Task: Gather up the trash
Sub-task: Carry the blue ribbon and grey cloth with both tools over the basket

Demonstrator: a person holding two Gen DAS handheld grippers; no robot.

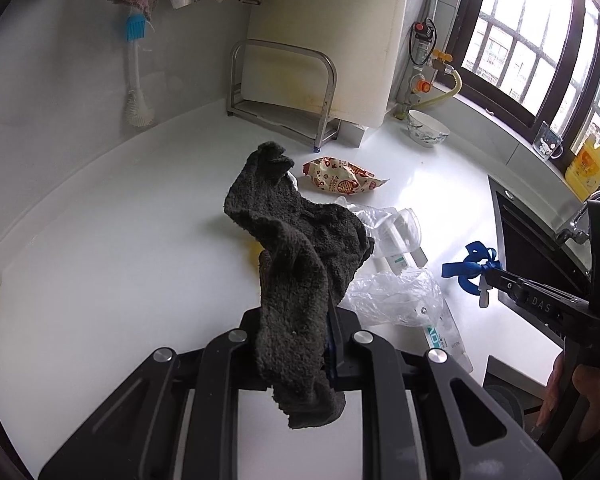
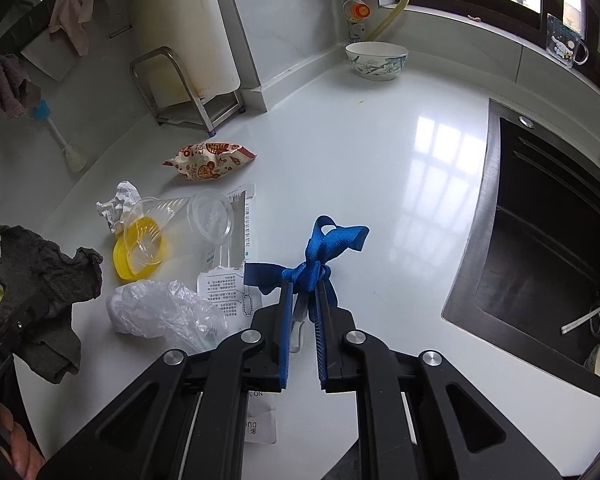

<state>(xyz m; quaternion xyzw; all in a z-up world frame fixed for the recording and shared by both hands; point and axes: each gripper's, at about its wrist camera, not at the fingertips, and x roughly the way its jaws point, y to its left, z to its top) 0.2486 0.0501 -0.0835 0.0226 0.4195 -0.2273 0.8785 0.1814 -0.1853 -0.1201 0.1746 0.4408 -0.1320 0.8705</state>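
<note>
A dark rag [image 1: 296, 264] is pinched in the left claw [image 1: 296, 320] and held above the white surface [image 1: 120, 240]. A blue ribbon [image 2: 324, 256] is clamped in the right claw [image 2: 302, 296]. At ten o'clock from the right claw, a clear cup [image 2: 180, 220], yellow lid [image 2: 140, 256], plastic bag [image 2: 160, 312] and snack wrapper [image 2: 210, 160] are left lying.

Bare bench [image 2: 380, 168] lies open between the sink [image 2: 540, 240] and the litter. Toward the steel rack [image 2: 188, 92] from the sink, a snack packet [image 2: 210, 160], plastic cup [image 2: 180, 216], yellow lid [image 2: 140, 254] and crumpled bag [image 2: 160, 312] crowd the way.
</note>
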